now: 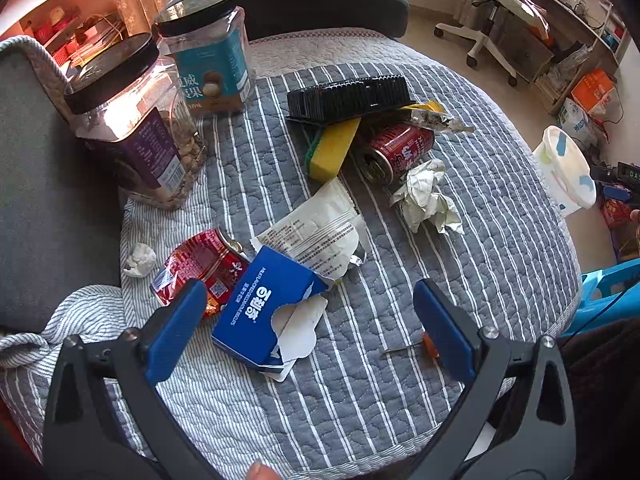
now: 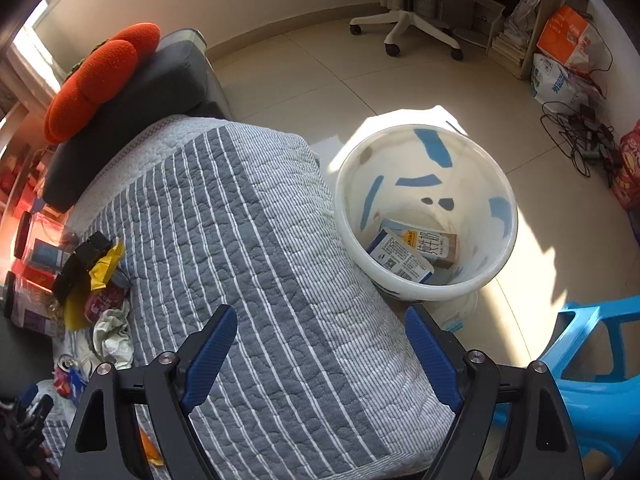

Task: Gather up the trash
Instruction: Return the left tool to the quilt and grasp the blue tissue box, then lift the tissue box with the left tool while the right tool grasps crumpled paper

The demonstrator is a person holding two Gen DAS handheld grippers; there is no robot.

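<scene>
Trash lies on a grey striped quilt (image 1: pixel 400 380). A torn blue carton (image 1: pixel 264 312) sits between the fingers of my left gripper (image 1: pixel 310 300), which stands open above it without touching. Beside the carton lie a crushed red can (image 1: pixel 204 268), a white wrapper (image 1: pixel 320 232) and a small paper wad (image 1: pixel 140 260). Farther off are a second red can (image 1: pixel 396 150), crumpled paper (image 1: pixel 424 196), a yellow sponge (image 1: pixel 332 148) and a black tray (image 1: pixel 348 94). My right gripper (image 2: pixel 320 320) hovers open and empty over the quilt edge (image 2: pixel 280 280), beside a white bucket (image 2: pixel 500 184) that holds two cartons (image 2: pixel 416 250).
Two clear jars with black lids (image 1: pixel 132 132) stand at the back left of the quilt. A grey cushion with an orange pillow (image 2: pixel 100 76) lies behind. A blue plastic stool (image 2: pixel 592 372) stands by the bucket. An office chair (image 2: pixel 404 20), boxes and cables line the far wall.
</scene>
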